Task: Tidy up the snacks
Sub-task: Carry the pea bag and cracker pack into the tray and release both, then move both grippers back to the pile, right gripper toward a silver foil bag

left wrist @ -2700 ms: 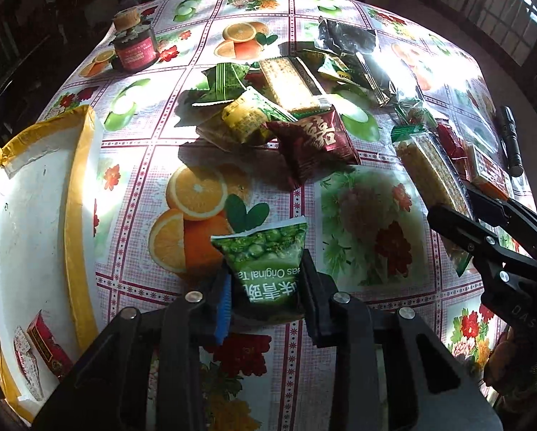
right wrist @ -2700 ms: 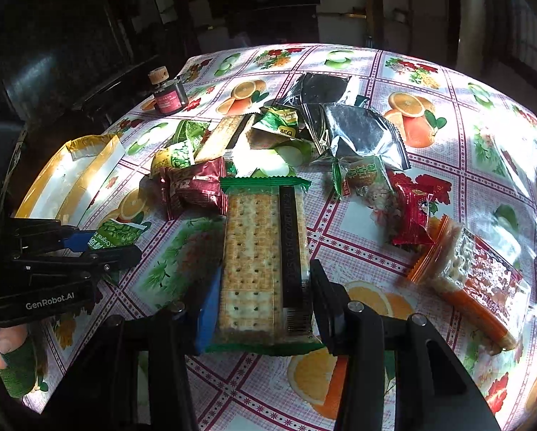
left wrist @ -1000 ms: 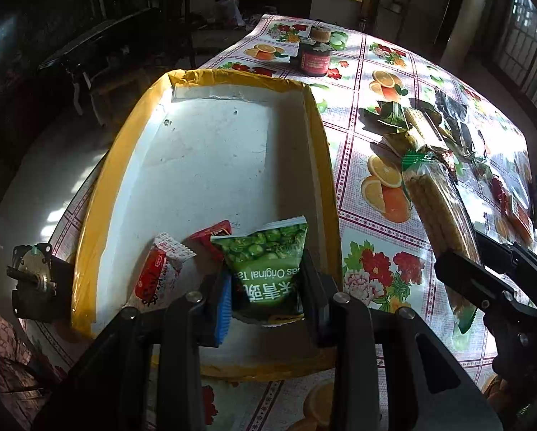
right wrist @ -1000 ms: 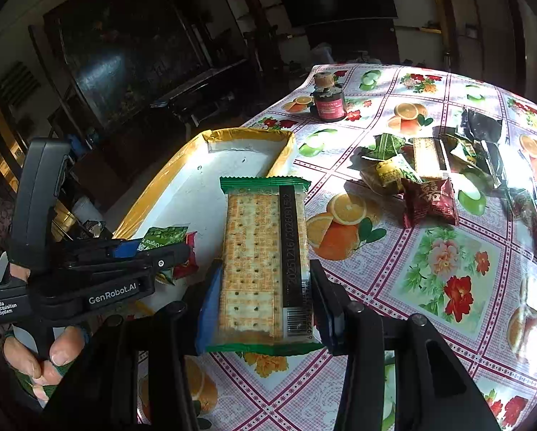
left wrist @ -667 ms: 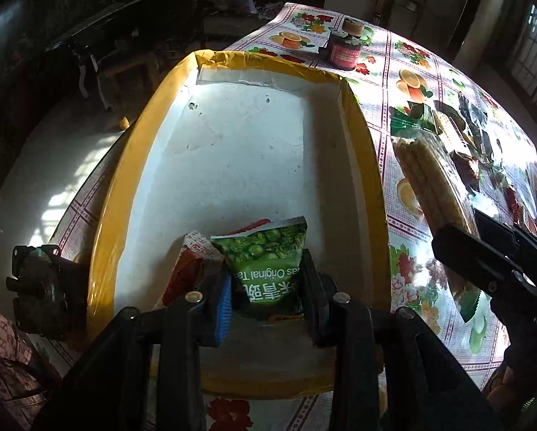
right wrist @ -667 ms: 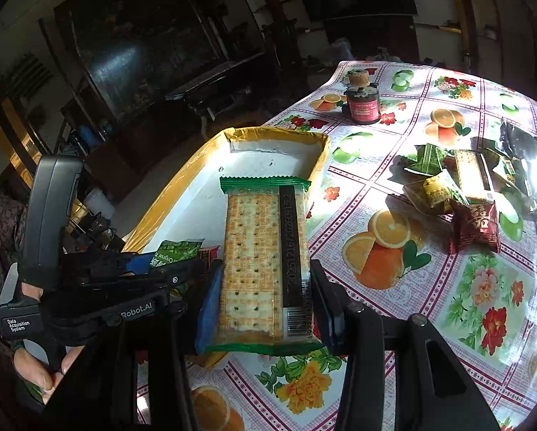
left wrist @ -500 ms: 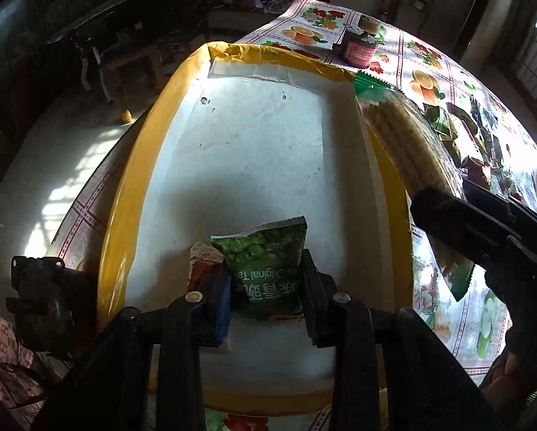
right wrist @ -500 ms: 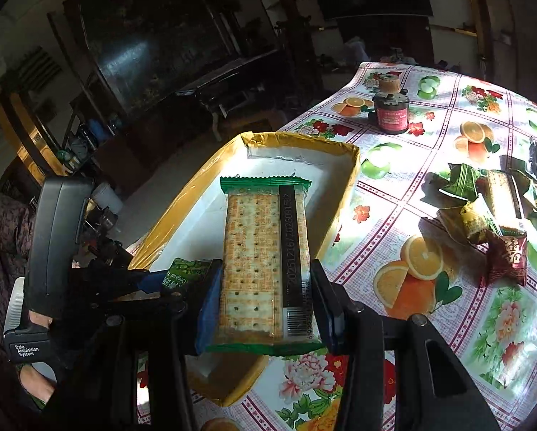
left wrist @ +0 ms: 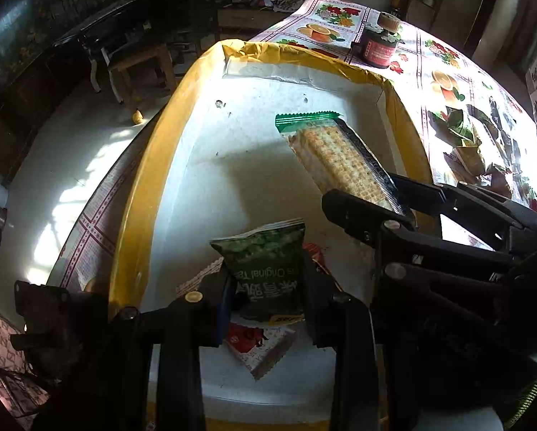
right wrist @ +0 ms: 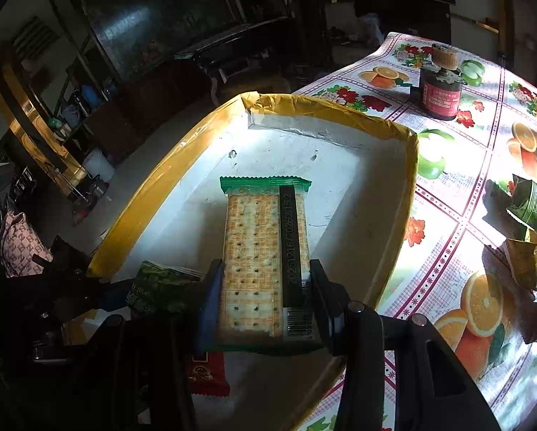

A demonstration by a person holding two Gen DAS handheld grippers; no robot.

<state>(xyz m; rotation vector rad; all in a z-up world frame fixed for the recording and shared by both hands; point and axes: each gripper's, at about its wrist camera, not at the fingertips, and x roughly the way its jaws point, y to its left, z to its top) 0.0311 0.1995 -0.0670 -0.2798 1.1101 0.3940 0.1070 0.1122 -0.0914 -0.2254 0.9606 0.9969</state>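
Note:
My left gripper [left wrist: 266,289] is shut on a green pea snack bag [left wrist: 265,269] and holds it above the near end of the white tray with a yellow rim [left wrist: 150,168]. My right gripper [right wrist: 265,305] is shut on a long cracker pack with a green end [right wrist: 265,244], held over the tray [right wrist: 408,186] just right of the left gripper. The cracker pack [left wrist: 336,158] and right gripper [left wrist: 387,212] also show in the left wrist view. The pea bag [right wrist: 160,287] shows in the right wrist view. Red snack packets [left wrist: 257,344] lie on the tray floor under the grippers.
A dark jar with a red label [right wrist: 440,89] stands on the fruit-pattern tablecloth beyond the tray. A pile of loose snack packs [right wrist: 527,230] lies on the table to the right. The table edge and floor are left of the tray, with a stool [left wrist: 135,61] beyond.
Both grippers have carried their packs from the table to over the tray. The right gripper with the crackers has moved in over the tray beside the left one.

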